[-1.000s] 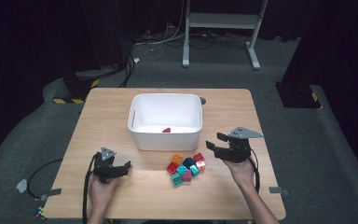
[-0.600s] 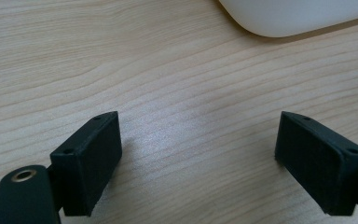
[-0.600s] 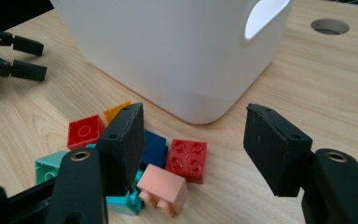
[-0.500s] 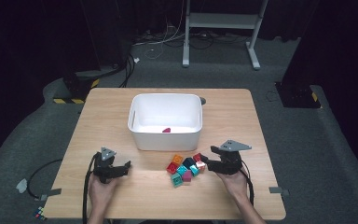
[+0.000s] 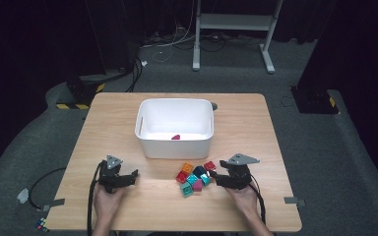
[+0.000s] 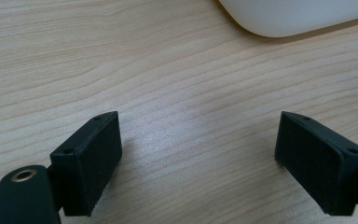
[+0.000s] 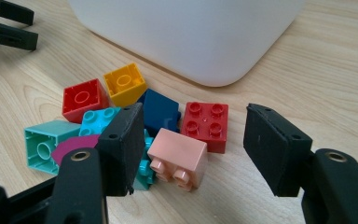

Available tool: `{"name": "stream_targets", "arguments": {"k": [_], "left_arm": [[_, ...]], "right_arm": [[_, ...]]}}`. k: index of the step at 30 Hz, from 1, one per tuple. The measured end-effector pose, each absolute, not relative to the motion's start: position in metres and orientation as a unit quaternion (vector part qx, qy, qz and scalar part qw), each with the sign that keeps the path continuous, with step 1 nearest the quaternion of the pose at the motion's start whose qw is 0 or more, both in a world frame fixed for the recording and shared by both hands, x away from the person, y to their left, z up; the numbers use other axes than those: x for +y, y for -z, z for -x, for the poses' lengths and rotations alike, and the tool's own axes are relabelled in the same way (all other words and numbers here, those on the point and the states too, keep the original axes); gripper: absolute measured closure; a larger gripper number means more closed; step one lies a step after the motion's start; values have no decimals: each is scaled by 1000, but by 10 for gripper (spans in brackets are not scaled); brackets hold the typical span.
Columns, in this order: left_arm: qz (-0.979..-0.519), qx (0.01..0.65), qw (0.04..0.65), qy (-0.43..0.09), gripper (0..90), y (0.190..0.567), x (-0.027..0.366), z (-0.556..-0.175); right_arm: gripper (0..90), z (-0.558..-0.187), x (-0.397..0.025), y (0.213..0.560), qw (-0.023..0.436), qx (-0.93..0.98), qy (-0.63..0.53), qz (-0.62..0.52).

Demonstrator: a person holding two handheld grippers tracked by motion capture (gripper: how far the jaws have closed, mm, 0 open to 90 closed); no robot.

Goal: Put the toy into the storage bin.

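The wooden table (image 5: 256,123) carries a white tub (image 5: 174,129) near its middle, with one small red piece (image 5: 175,136) lying on the tub's floor; just in front of the tub sits a loose heap of toy bricks (image 5: 195,177). The right gripper (image 7: 193,149) is low at the heap's right edge, jaws wide apart and holding nothing, with a pink brick (image 7: 178,157) lying between them; the left gripper (image 6: 198,158) rests well apart from the heap over bare wood, its jaws likewise spread and empty.

The pink brick lies tipped on its side, studs facing toward the camera and slightly down; its long axis runs roughly across the jaw gap, angled a little. A flat red brick (image 7: 205,119) sits just behind it, studs up; a dark blue brick (image 7: 161,112), an orange one (image 7: 124,84) and another red one (image 7: 84,99) lie farther back toward the tub.

I judge the pink brick light, rigid and smooth-sided, not fragile; hard plastic may slip, so the pads should close squarely on its two flat opposite sides, away from the studs.
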State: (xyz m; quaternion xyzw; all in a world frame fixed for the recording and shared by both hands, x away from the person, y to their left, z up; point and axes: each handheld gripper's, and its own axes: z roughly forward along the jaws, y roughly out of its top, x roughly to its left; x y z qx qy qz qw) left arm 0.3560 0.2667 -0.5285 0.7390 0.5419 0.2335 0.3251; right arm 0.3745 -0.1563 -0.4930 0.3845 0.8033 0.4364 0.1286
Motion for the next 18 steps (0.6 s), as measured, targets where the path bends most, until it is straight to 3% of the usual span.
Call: {"name": "stream_targets", "arguments": {"k": [18], "left_arm": [[-739, 542, 325, -233, 146, 528, 267, -356]], "right_arm": [[407, -379, -146, 507, 123, 809, -417, -396]]}}
